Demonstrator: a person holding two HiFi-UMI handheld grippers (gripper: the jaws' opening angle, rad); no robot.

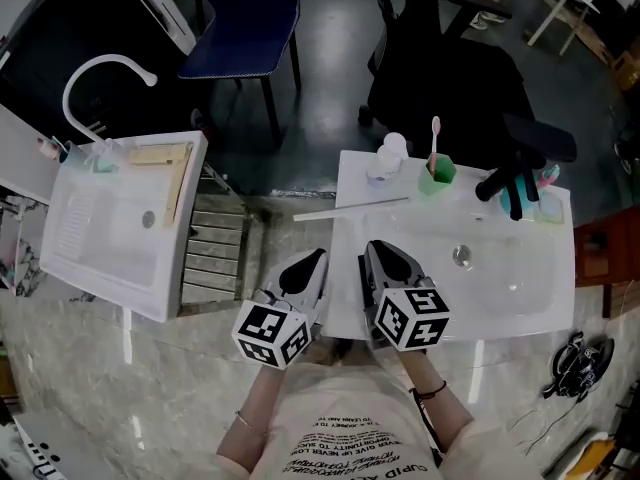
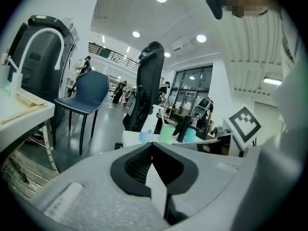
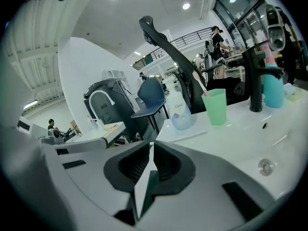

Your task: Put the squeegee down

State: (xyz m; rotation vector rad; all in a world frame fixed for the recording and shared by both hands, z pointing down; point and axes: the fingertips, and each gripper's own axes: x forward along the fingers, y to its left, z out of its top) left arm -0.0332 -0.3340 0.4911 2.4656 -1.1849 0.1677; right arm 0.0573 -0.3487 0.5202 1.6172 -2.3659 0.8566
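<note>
Honestly, you're looking pretty much done here. The squeegee [image 1: 350, 208], if I'm judging that thin white bar right, is lying flat along the far left edge of the right sink [image 1: 520, 298], well apart from both claws. Your left gripper [image 2: 152, 146] is sitting with its jaw tips together and nothing in them. Your right gripper [image 3: 151, 146] is showing only a sliver between the pads and is carrying nothing either. Both are hovering side by side at the near edge of that sink.

What I'm worrying about:
- The bar's left end is poking out past the sink edge. If you're swinging a claw across there, you're risking knocking it off onto the floor.
- Its right end is lying near the green cup [image 1: 437, 173] and the bottle [image 1: 385, 163], so a shove along the bar is probably taking those over too.
- The two grippers are riding close together, so they're risking clacking into each other.

As for writing, the bottle is showing "Dove" in the right gripper view. Your shirt [image 1: 350, 438] is carrying several lines of print, but they're sitting upside down and I'm not making them out. The cubes are wearing only black-and-white squares, no letters.
</note>
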